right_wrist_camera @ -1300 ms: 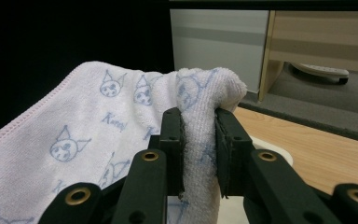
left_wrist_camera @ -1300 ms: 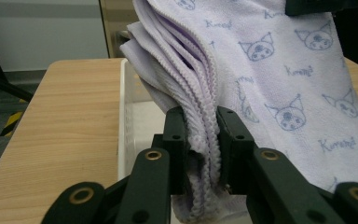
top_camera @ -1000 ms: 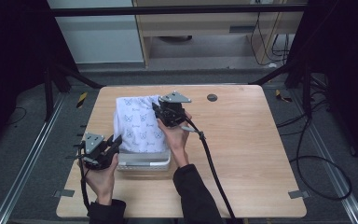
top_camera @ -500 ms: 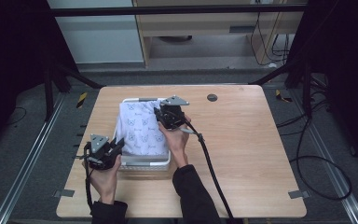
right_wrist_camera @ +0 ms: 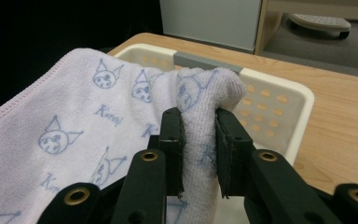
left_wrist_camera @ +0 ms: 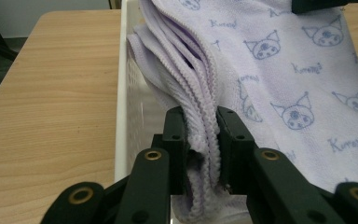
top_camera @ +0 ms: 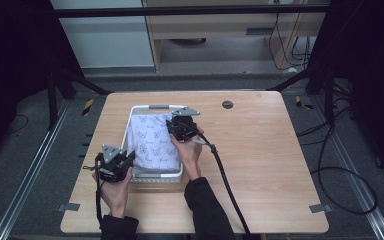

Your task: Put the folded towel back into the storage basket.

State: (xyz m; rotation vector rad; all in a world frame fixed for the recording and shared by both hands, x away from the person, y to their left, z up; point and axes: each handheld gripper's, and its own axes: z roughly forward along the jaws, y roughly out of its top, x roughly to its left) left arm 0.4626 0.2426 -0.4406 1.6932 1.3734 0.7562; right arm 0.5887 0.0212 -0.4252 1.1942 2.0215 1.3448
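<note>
A folded lilac towel [top_camera: 154,142] printed with small cat faces hangs low over a white perforated basket [top_camera: 157,176] on the wooden table. My left gripper [top_camera: 128,159] is shut on the towel's near left corner; in the left gripper view the layered hem [left_wrist_camera: 204,135] is pinched between the black jaws of that gripper [left_wrist_camera: 201,140]. At the far right corner my right gripper [top_camera: 172,128] is shut on a bunched fold; the right gripper view has the towel [right_wrist_camera: 74,135] draped leftward from the gripper [right_wrist_camera: 198,149], above the basket's rim [right_wrist_camera: 303,95].
The basket has a grey handle [top_camera: 158,106] at its far end. A small dark round spot [top_camera: 227,104] marks the tabletop to the right. A black cable [top_camera: 225,175] trails from the right gripper across the table toward the front edge.
Both grippers have come down with the towel, which now sits lower over the basket. The grip on each corner is unchanged.
</note>
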